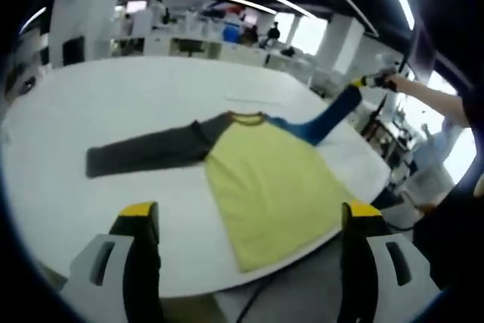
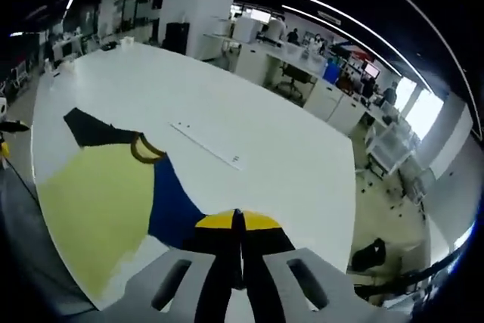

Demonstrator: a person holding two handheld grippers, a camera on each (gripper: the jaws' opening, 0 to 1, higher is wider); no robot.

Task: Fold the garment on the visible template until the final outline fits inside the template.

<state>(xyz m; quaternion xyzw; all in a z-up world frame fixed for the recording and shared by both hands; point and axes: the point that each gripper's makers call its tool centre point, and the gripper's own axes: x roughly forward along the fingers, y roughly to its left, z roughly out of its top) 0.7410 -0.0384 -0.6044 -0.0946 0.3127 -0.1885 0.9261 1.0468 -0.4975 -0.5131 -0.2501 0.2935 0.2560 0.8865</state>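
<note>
A long-sleeved shirt lies on the white table (image 1: 113,96). Its yellow body (image 1: 268,187) spreads toward the near edge, and its dark grey sleeve (image 1: 144,153) stretches flat to the left. The blue sleeve (image 1: 325,119) rises off the table to my right gripper (image 1: 376,81), which is shut on its cuff. In the right gripper view, the jaws of the right gripper (image 2: 238,221) are pressed together, with the blue sleeve (image 2: 170,202) running under them beside the yellow body (image 2: 98,202) and the collar (image 2: 147,147). My left gripper (image 1: 251,213) hovers open over the shirt's hem, holding nothing.
A thin pale strip (image 2: 204,145) lies on the table beyond the collar. A person's arm (image 1: 435,100) reaches in from the right. The table edge (image 1: 302,251) runs just below the hem. Desks and office chairs (image 2: 291,73) stand beyond the table.
</note>
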